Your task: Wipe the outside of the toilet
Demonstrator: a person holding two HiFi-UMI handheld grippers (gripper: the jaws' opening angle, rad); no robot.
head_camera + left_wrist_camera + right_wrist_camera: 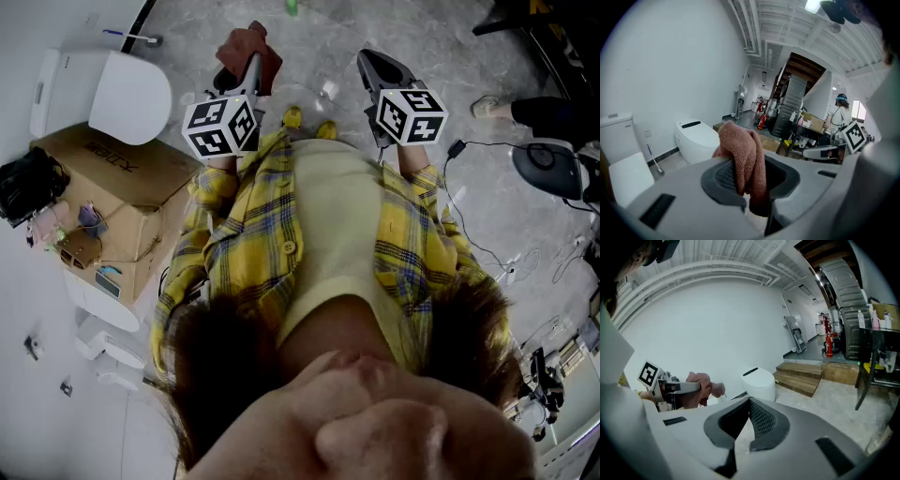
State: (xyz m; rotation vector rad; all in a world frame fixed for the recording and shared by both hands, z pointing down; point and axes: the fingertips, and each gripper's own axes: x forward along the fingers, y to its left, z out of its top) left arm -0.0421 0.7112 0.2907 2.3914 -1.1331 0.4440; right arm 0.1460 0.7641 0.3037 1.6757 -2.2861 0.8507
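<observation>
A white toilet [112,92] stands against the wall at the upper left of the head view. My left gripper [246,67] is held just to its right, shut on a reddish-brown cloth [249,45]. In the left gripper view the cloth [744,157] hangs folded over between the jaws, and a white toilet [696,139] stands some way ahead by the wall. My right gripper [373,64] is level with the left one, a short way to its right. Its jaws meet with nothing between them in the right gripper view [749,414], which also shows the toilet [759,383].
A cardboard box [117,183] with small items on it sits beside the toilet, and a black bag [28,183] lies at its left. A toilet brush [654,160] leans near the wall. Cables [506,253] trail at the right. Wooden steps [806,376] lie farther off.
</observation>
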